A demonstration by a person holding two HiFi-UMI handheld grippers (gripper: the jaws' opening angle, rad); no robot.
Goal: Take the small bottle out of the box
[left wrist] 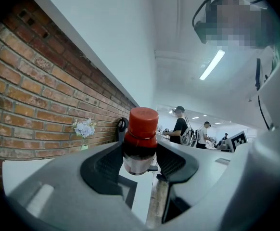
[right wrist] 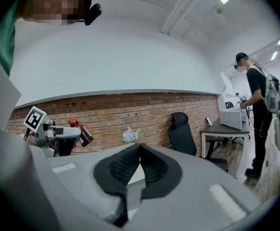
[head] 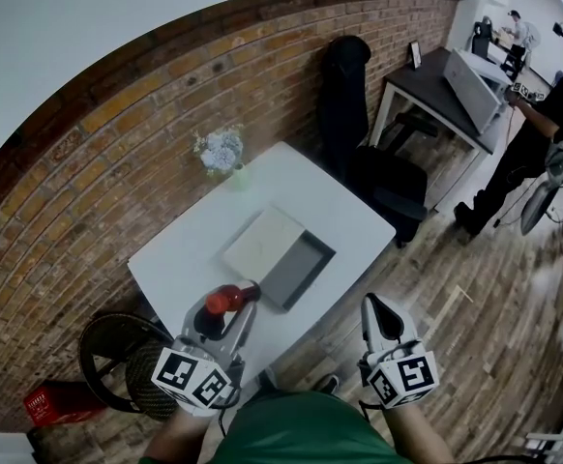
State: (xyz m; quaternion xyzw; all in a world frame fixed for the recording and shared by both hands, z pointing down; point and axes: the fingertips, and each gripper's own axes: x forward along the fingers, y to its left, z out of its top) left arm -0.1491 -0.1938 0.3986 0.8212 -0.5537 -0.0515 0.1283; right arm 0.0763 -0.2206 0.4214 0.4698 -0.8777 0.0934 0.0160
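The small bottle (head: 229,299), dark with a red cap, is clamped between the pads of my left gripper (head: 231,313), above the near left part of the white table (head: 180,249) and outside the box. In the left gripper view the bottle (left wrist: 140,141) stands cap-up between the two jaws of the left gripper (left wrist: 140,163). The grey box (head: 297,271) lies open mid-table, with its pale lid (head: 264,243) beside it. My right gripper (head: 374,309) hovers off the table's near edge, shut and empty; in its own view the right gripper (right wrist: 139,161) has its pads touching.
A small vase of flowers (head: 222,151) stands at the table's far edge against the brick wall. A black office chair (head: 373,153) and a dark desk (head: 436,85) are to the right. A person (head: 538,129) stands beyond. A round stool (head: 112,351) sits low left.
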